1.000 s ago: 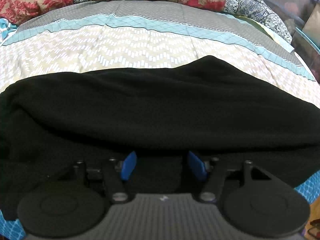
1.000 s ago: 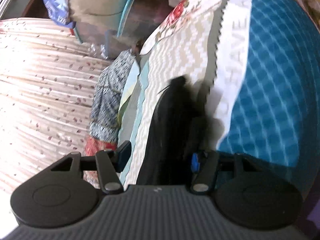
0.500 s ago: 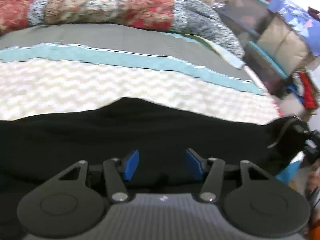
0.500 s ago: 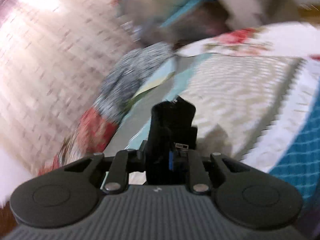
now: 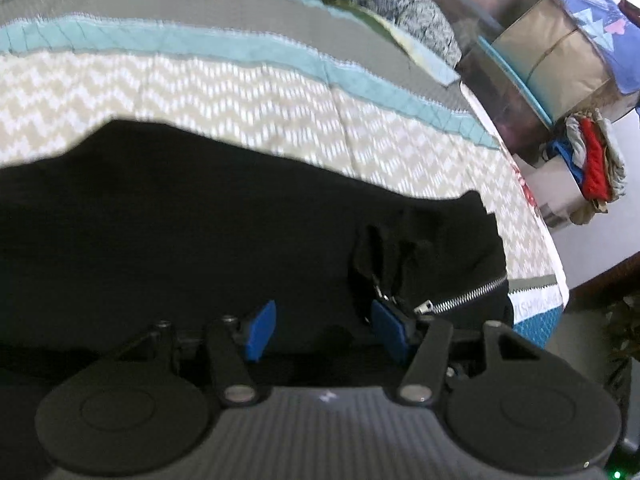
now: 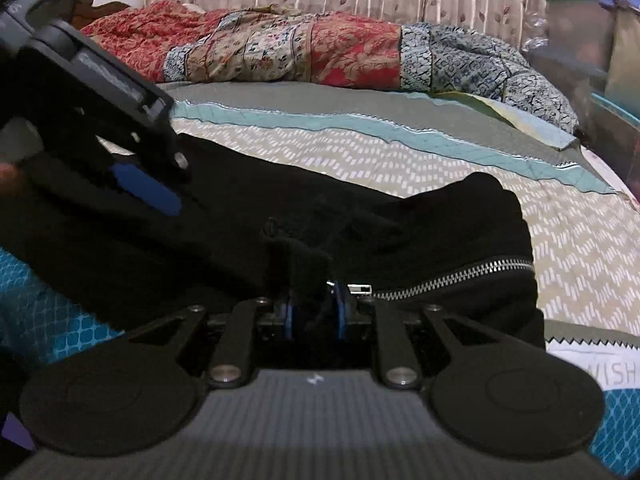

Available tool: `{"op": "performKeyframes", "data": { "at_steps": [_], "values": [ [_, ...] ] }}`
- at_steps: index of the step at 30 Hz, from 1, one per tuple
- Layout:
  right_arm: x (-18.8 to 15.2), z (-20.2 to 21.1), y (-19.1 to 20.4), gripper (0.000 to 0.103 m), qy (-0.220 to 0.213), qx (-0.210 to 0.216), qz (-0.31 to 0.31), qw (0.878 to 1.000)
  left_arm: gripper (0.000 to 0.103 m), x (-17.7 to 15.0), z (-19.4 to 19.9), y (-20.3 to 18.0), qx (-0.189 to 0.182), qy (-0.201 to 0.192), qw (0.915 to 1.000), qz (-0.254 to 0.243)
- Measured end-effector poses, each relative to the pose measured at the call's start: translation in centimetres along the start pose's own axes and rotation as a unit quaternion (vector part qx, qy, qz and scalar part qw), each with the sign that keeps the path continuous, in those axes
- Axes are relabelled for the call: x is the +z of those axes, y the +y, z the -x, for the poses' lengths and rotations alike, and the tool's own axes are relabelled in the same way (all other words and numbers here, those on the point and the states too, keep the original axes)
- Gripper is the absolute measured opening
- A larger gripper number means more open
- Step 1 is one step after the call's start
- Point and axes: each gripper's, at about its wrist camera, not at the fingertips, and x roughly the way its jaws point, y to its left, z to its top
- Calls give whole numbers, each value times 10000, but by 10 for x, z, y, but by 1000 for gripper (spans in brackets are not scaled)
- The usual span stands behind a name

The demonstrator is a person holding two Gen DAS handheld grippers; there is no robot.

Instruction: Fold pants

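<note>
Raised pant end now folded over black pants [image 6: 400, 240], silver zipper [image 6: 452, 278] exposed

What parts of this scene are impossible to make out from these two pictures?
- Black pants, left wrist view: left end cut off by the frame edge; near edge hidden behind the left gripper.
- Right gripper, right wrist view: pads mostly buried in bunched black cloth.
- Lettering on the bedspread: cut off at the right edge.

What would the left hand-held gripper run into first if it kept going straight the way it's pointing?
Most likely the black pants: the left hand-held gripper points down at that cloth, which fills the view just past its open blue fingertips. Depth is hard to judge.
</note>
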Motion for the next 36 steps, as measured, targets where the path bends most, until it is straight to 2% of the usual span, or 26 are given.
{"op": "performKeyframes", "data": {
  "at_steps": [1, 3, 4, 5, 6, 7, 10, 12, 13, 14, 15, 17, 19, 22, 25, 28, 30, 31, 33, 35, 36],
  "values": [
    [0, 1, -3, 23, -5, 14, -61, 10000, 56, 0, -5, -1, -67, 50, 10000, 49],
    [1, 4, -4, 30, -26, 97, -91, 9999, 65, 4, -13, -6, -180, 100, 9997, 108],
    [0, 7, -3, 36, -28, 151, -64, 9999, 75, 6, -17, -9, -210, 116, 9996, 144],
    [1, 10, 0, 50, -59, 198, -1, 9998, 84, 9, -21, -12, -266, 124, 9994, 168],
    [1, 13, 1, 55, -131, 206, 100, 9997, 86, 11, -25, -15, -367, 144, 9990, 186],
    [1, 19, 4, 56, -209, 171, 189, 9995, 89, 14, -30, -19, -471, 184, 9985, 207],
    [0, 38, 1, 59, -436, 1, 88, 9990, 91, 18, -47, -33, -569, 297, 9978, 158],
    [0, 51, -10, 64, -655, -171, -207, 9975, 83, 18, -58, -46, -558, 313, 9979, -33],
    [-1, 56, -18, 64, -744, -332, -397, 9959, 62, 17, -63, -53, -513, 316, 9980, -180],
    [-2, 59, -29, 64, -796, -513, -645, 9934, 36, 16, -67, -59, -373, 303, 9982, -359],
    [-3, 60, -41, 64, -828, -668, -947, 9898, 22, 14, -70, -65, -152, 268, 9979, -562],
    [-6, 61, -68, 64, -853, -822, -1709, 9781, 14, 12, -71, -67, -67, 212, 9970, -742],
    [-8, 61, -88, 63, -857, -871, -2283, 9659, 13, 13, -59, -64, -119, 89, 9973, -717],
    [-3, 59, -94, 58, -906, -930, -2422, 9615, 13, 12, -30, -58, 131, -331, 9949, -949],
    [4, 51, -85, 58, -929, -709, -2365, 9646, 13, 14, -6, -40, 371, -540, 9932, -967],
    [8, 36, -67, 58, -813, -480, -2228, 9703, 15, 17, -6, -17, 541, -378, 9956, -659],
    [10, 17, -55, 58, -481, -450, -2128, 9749, 26, 18, -17, -2, 621, -143, 9974, -345],
    [10, 4, -49, 58, -239, -496, -2032, 9776, 35, 16, -21, 4, 663, -111, 9975, -220],
    [5, -20, -36, 59, 290, -858, -1669, 9818, 36, 14, -23, 11, 625, -91, 9979, -136],
    [10, -15, -24, 59, 205, -1021, -1303, 9860, 41, 14, -15, 9, 613, -126, 9979, -152],
    [14, -9, -22, 59, 149, -967, -1277, 9870, 43, 13, -7, 9, 600, -197, 9978, -216]
  ]
}}
